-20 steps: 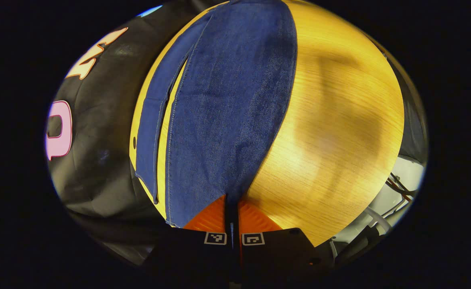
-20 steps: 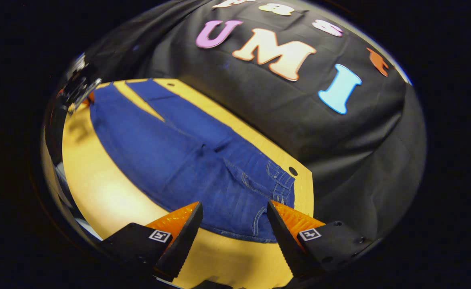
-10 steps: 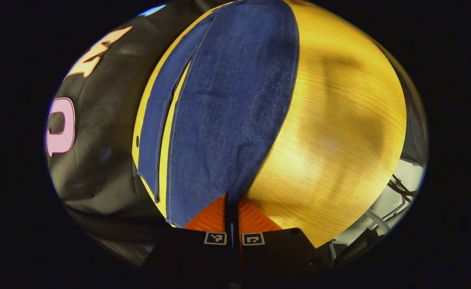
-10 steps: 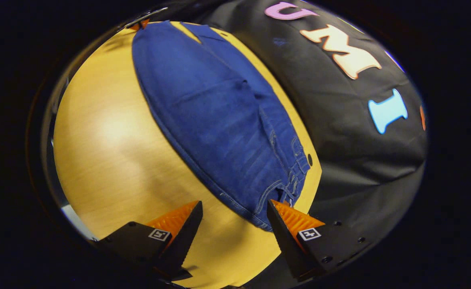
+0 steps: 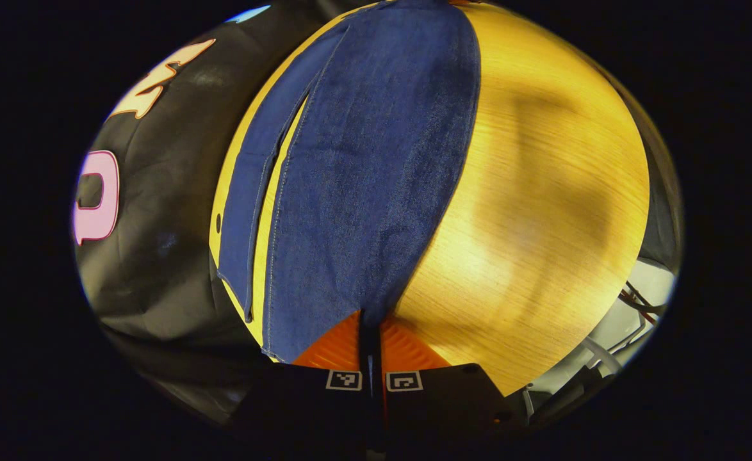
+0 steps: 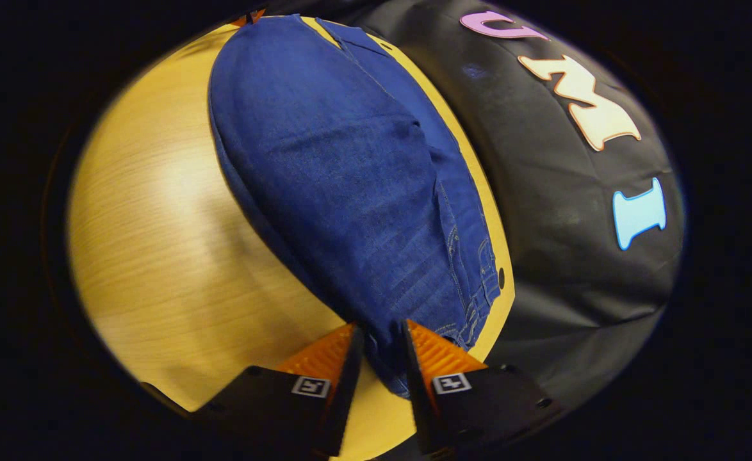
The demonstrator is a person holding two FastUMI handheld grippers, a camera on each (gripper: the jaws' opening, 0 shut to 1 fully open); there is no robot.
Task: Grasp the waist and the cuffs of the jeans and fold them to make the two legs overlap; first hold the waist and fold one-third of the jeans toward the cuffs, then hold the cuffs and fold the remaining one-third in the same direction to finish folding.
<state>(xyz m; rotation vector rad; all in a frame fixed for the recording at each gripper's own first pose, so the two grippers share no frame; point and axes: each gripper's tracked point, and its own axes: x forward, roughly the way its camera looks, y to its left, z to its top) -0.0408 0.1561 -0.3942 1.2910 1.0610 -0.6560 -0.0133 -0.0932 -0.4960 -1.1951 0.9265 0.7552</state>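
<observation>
Blue jeans (image 5: pixel 376 160) lie flat along a wooden table (image 5: pixel 542 192), the two legs side by side with a thin gap between them. My left gripper (image 5: pixel 369 320) is shut on the cuff corner of the nearer leg. The farther leg (image 5: pixel 241 211) lies loose by the table's far edge. In the right gripper view the jeans (image 6: pixel 350 160) run away from the waist toward the cuffs. My right gripper (image 6: pixel 379 336) sits at the near waist corner with its fingers drawn in on the denim, which fills the narrow gap between them. The left gripper (image 6: pixel 248 17) shows small at the cuff end.
The black cloth wall (image 6: pixel 574 256) hangs right behind the table's far edge. A small hole (image 6: pixel 501 277) marks the table corner near the waistband. Bare wood (image 6: pixel 158 211) stretches on the near side of the jeans. White gear and cables (image 5: pixel 632 307) lie past the table's end.
My right gripper came down onto the waist corner and its fingers went from wide open to closed on the denim. The left gripper kept its hold on the cuff, barely shifting.
</observation>
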